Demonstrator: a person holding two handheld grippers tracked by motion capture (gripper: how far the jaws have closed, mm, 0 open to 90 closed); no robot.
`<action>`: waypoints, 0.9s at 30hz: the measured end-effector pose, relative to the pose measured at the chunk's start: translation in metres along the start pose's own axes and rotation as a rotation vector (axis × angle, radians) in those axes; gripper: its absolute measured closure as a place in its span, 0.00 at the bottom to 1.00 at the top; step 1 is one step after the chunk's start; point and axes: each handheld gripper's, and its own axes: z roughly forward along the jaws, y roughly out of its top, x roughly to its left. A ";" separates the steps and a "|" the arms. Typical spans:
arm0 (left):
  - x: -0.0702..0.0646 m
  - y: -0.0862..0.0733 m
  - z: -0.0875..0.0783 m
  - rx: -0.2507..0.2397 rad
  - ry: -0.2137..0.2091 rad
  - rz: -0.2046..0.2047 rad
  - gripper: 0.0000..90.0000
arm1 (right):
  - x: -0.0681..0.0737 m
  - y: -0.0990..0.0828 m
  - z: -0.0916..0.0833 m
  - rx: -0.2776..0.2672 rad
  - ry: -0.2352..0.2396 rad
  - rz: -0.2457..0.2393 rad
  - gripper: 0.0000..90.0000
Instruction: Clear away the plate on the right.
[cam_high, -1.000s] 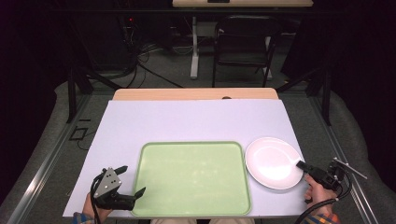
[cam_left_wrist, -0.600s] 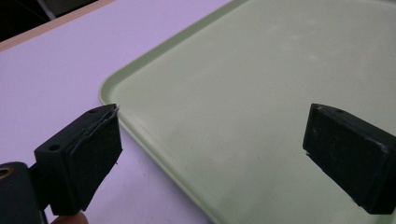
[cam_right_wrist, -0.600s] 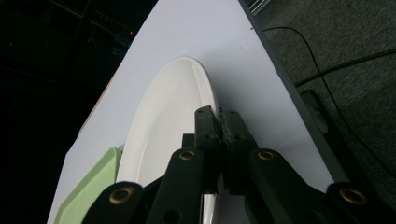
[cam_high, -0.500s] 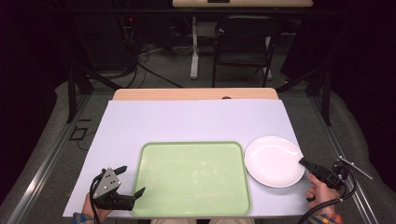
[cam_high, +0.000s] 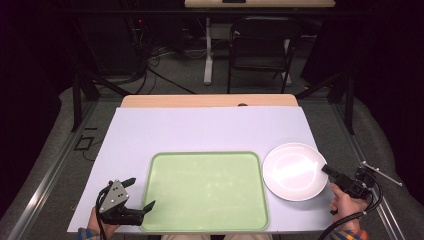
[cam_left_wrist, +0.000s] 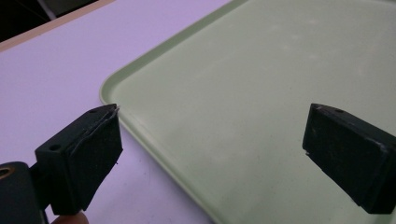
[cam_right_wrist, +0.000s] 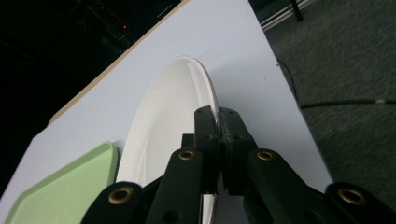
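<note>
The left gripper (cam_high: 138, 194), jaws spread and empty, waited beside the bare pale-green rectangular plastic tray (cam_high: 207, 190), while the right gripper (cam_high: 329, 170) pinched the round white plate's (cam_high: 292, 171) rim, apparently lifting it, the transfer to the tray remaining undone.

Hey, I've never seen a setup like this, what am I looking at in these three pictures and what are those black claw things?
A person at a table holds a two-jaw hand tool in each hand. The high view looks down from above; the other two views come from cameras riding on the tools. On the table lie a green tray and a white plate. The right gripper is shut on the plate's rim. The left gripper is open, its jaws over the tray's edge, holding nothing.
</note>
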 end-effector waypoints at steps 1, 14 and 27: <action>0.000 0.000 0.000 0.000 0.001 0.002 0.05 | 0.002 0.001 -0.001 -0.007 -0.003 -0.016 0.97; 0.000 0.000 0.000 -0.003 0.003 0.000 0.05 | 0.026 0.004 -0.008 -0.037 -0.037 -0.179 0.96; 0.000 0.000 0.000 -0.002 0.002 -0.002 0.05 | 0.048 0.004 -0.013 -0.064 -0.071 -0.327 0.96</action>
